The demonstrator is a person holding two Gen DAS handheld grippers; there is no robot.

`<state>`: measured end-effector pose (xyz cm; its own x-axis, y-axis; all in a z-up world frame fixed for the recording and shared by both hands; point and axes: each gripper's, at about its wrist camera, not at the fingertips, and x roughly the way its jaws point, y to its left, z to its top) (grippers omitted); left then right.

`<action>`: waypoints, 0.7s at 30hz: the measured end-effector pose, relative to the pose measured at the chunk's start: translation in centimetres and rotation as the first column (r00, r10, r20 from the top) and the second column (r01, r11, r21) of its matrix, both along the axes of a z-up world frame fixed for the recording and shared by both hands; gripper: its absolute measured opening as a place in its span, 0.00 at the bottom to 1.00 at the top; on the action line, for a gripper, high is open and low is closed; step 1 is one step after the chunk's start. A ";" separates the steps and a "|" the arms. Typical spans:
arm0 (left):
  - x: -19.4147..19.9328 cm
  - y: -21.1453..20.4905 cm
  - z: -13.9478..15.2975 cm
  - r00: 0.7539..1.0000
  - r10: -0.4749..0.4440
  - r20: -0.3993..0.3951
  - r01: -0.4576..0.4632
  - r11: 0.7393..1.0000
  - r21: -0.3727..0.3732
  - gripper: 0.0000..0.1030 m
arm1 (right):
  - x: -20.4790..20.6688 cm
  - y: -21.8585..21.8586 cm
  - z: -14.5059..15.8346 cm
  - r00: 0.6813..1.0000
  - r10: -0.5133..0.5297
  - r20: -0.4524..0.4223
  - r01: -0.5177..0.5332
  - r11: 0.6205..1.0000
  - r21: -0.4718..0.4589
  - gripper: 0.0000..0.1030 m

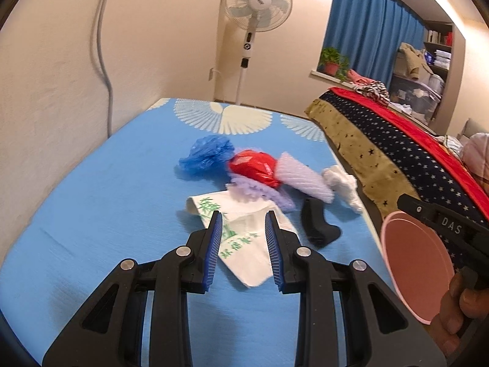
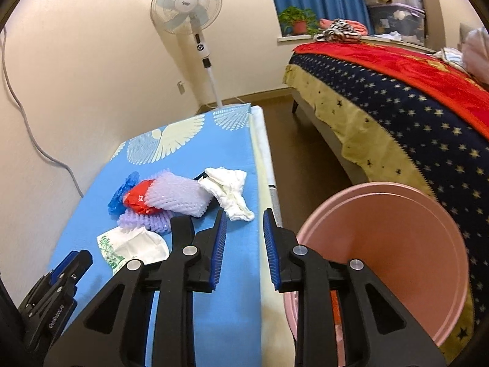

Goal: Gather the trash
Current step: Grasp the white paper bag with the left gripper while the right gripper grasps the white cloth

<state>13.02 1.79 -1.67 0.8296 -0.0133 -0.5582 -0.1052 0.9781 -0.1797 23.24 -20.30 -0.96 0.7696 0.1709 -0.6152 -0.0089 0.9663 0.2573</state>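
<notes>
A trash pile lies on the blue table: a blue plastic bag [image 1: 204, 156] [image 2: 122, 192], a red bag [image 1: 253, 165] [image 2: 137, 198], purple foam net [image 1: 259, 192] [image 2: 143, 220], white foam net [image 1: 302, 177] [image 2: 177, 195], crumpled white paper [image 1: 342, 186] [image 2: 229, 189] and a black piece [image 1: 318, 223]. Nearest is a white paper bag with green print [image 1: 244, 244] [image 2: 134, 244]. My left gripper [image 1: 243, 214] [image 2: 70, 263] hangs open just above it, gripping nothing. My right gripper [image 2: 245, 212] is open and empty over the table's right edge, beside the pink bin [image 2: 382, 238] [image 1: 415, 263].
A wall with a grey cable [image 1: 104, 61] runs along the table's left side. A standing fan [image 1: 256, 3] is behind the table. A bed with a starry blanket [image 2: 397, 116] stands to the right, across a strip of brown floor [image 2: 299, 159]. A hand [image 1: 458, 305] holds the right gripper's handle.
</notes>
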 end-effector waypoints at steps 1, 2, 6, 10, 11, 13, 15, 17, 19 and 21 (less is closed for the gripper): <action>0.1 0.2 -0.1 1.000 0.008 -0.004 -0.008 1.000 -0.003 0.28 | 0.5 0.2 -0.3 1.000 0.009 -0.009 -0.009 1.000 0.003 0.27; 0.3 0.6 -0.3 1.000 0.021 -0.010 -0.021 1.000 -0.010 0.28 | 0.9 0.4 -0.6 1.000 0.018 -0.017 -0.018 1.000 0.005 0.29; 1.3 2.0 -1.2 0.996 0.080 -0.038 -0.081 0.996 -0.036 0.28 | 2.6 1.5 -1.5 0.998 0.047 -0.040 -0.048 0.999 -0.021 0.37; 2.1 2.8 -1.8 0.993 0.103 -0.061 -0.106 0.993 -0.057 0.33 | 3.8 2.6 -1.9 0.997 0.065 -0.048 -0.068 0.995 -0.071 0.43; 2.5 3.0 -2.0 0.992 0.101 -0.071 -0.106 0.992 -0.070 0.36 | 4.2 2.7 -2.0 0.997 0.065 -0.052 -0.070 0.994 -0.085 0.43; 2.9 3.4 -2.3 0.991 0.100 -0.088 -0.108 0.990 -0.095 0.43 | 4.7 3.0 -2.3 0.996 0.065 -0.062 -0.071 0.992 -0.106 0.43; 3.2 3.6 -2.7 0.990 0.098 -0.099 -0.110 0.987 -0.114 0.44 | 5.4 3.2 -2.7 0.995 0.058 -0.077 -0.068 0.989 -0.129 0.43; 3.5 3.5 -3.1 0.989 0.090 -0.115 -0.104 0.987 -0.121 0.44 | 6.0 3.4 -3.3 0.994 0.060 -0.096 -0.072 0.989 -0.127 0.43; 3.7 3.5 -3.3 0.989 0.080 -0.125 -0.096 0.987 -0.130 0.44 | 6.5 3.4 -3.8 0.992 0.056 -0.114 -0.070 0.989 -0.129 0.41; 4.1 3.5 -3.5 0.989 0.058 -0.135 -0.077 0.987 -0.143 0.44 | 6.7 3.3 -4.1 0.991 0.051 -0.126 -0.066 0.990 -0.122 0.33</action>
<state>17.14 5.30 -5.18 0.7520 -0.0499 -0.6573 -0.2020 0.9317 -0.3019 29.94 -16.96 -5.08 0.6785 0.1292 -0.7232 -0.0425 0.9897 0.1370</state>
